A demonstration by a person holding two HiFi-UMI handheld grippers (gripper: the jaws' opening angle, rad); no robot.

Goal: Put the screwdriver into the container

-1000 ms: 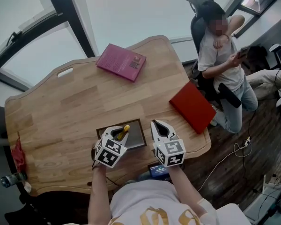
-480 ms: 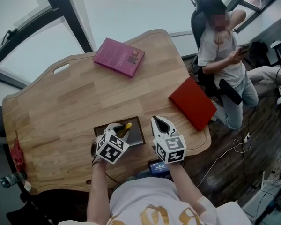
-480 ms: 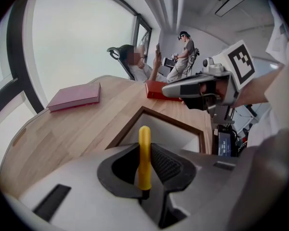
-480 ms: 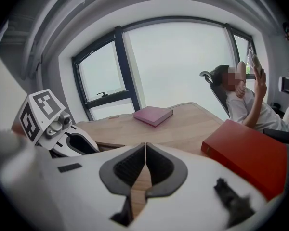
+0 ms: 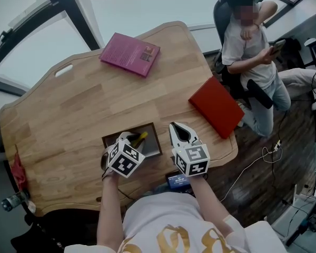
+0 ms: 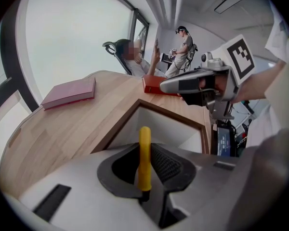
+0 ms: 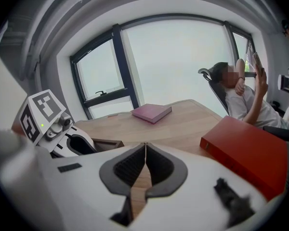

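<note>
right gripper (image 7: pixel 145 148), fingers (image 7: pixel 129 166) pressed together; red book (image 7: pixel 248 153) near, pink book (image 7: pixel 151 113) farther

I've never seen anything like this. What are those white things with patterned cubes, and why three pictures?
No robot here: a person holds two hand tools called grippers, each with two jaws; the patterned cubes belong to them. One picture comes from a camera on the person's head, looking down; the other two from cameras riding on the grippers. The left gripper has its jaws shut on a yellow-handled screwdriver, at a container on the wooden table. The right gripper is shut and empty. A pink book and a red book also lie on the table. Another person sits beyond it.
</note>
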